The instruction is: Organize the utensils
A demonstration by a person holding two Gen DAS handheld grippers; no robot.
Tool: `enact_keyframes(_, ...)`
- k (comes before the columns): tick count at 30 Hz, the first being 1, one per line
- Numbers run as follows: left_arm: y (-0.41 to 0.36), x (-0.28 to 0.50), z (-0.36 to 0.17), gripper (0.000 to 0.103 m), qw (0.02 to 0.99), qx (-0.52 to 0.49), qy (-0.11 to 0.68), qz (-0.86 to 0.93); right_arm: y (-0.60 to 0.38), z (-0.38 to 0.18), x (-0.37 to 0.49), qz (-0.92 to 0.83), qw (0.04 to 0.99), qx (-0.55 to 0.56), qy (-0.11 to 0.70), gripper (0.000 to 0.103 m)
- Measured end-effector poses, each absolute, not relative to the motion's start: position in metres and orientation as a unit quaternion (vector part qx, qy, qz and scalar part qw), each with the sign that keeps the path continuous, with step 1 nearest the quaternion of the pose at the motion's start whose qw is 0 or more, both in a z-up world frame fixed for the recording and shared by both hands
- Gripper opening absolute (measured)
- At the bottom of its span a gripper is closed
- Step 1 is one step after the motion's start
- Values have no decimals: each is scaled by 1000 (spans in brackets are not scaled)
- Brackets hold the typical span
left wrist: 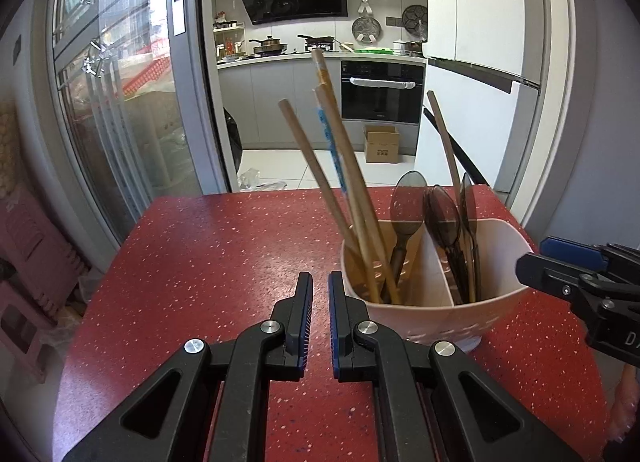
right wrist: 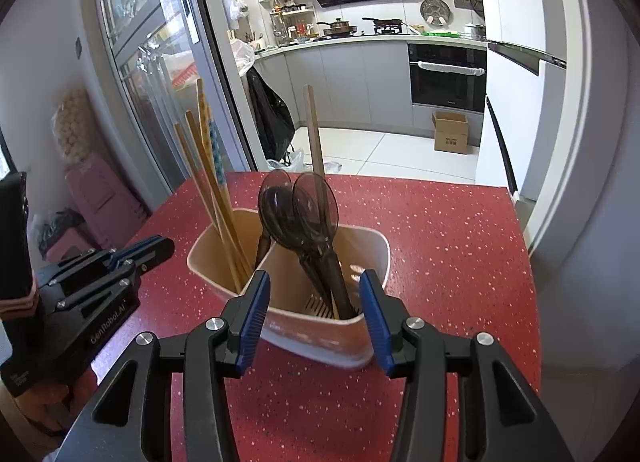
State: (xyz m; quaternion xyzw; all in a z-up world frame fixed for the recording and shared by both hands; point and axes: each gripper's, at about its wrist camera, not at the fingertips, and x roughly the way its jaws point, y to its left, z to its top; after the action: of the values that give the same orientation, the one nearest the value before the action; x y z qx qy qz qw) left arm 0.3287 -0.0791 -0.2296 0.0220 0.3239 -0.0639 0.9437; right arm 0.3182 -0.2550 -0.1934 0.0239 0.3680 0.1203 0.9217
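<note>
A pale two-compartment utensil holder (left wrist: 496, 302) (right wrist: 372, 246) stands on the red speckled table (left wrist: 200, 262) (right wrist: 460, 242). One compartment holds several wooden chopsticks (left wrist: 344, 165) (right wrist: 208, 165) and one dark spoon (left wrist: 406, 201); the other holds dark translucent spoons (left wrist: 444, 217) (right wrist: 304, 205) and one wooden chopstick (right wrist: 314, 129). My left gripper (left wrist: 321, 282) is nearly closed and empty, just left of the holder. My right gripper (right wrist: 316, 282) is open and empty, its fingers either side of the holder's near corner; it also shows at the right edge of the left wrist view (left wrist: 536, 262).
The table's far edge faces a kitchen with an oven (left wrist: 382, 91) and a cardboard box (left wrist: 382, 143) on the floor. A glass door (left wrist: 120, 101) and pink stools (left wrist: 28, 262) lie to the left. A white fridge (left wrist: 480, 101) stands at the right.
</note>
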Motion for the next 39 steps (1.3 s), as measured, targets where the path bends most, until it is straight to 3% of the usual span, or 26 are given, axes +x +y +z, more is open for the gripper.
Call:
enact_keyframes(17,-51,317,-249,37,932,-7,356,-62,-251,-198,291,123,913,26,387,55)
enact_keyframes(18,-49,317,-251,66,930,-11,361,-64,-251,-200,290,120,913,25,390,55)
enact_keyframes(19,-47,317,-253,103,929,-14,365,-65,-251,-202,289,117,911,25,394,55)
enact_keyframes(26,-41,303,-255,103,934,-2,355,-46,-253,-220,282,115,898,32,424,59)
enact_keyframes(30,-41,298,-262,103,927,-4,372,-42,-252,-230,274,112,892,33,436,85)
enact_keyframes(33,-42,293,-266,103,924,-2,379,-40,-252,-238,272,108,887,39,446,86)
enact_keyframes(36,-44,287,-268,103,922,-1,384,-44,-253,-244,268,101,885,45,453,103)
enact_keyframes(39,-43,280,-268,103,922,-4,385,-45,-254,-246,261,96,891,53,441,103)
